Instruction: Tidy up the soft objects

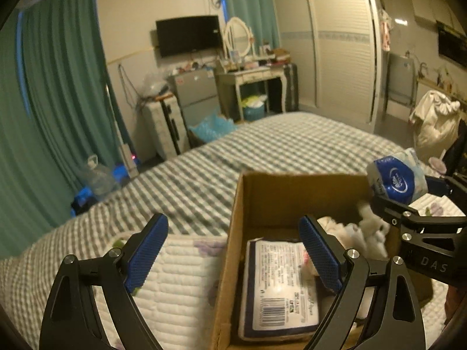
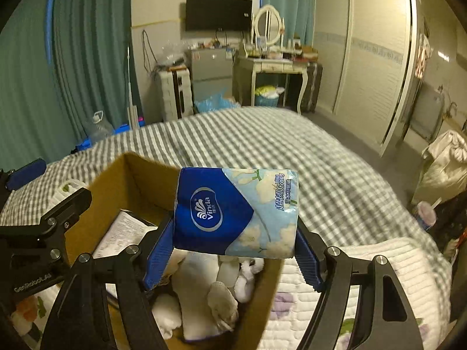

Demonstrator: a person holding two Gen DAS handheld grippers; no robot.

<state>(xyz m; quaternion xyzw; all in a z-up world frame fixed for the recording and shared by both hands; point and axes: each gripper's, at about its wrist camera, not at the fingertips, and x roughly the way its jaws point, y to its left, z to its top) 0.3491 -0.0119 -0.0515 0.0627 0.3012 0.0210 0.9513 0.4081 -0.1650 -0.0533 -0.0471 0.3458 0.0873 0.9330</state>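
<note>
My right gripper is shut on a blue Vinda tissue pack and holds it above the open cardboard box on the bed. The pack also shows in the left wrist view, over the box's far right corner. In the box lie a flat tissue pack with a barcode label and white plush toys. My left gripper is open and empty, its fingers straddling the box's left wall.
The box stands on a white quilted blanket over a grey checked bedspread. Beyond the bed are green curtains, a small fridge, a dressing table, a wardrobe and a white bag at the right.
</note>
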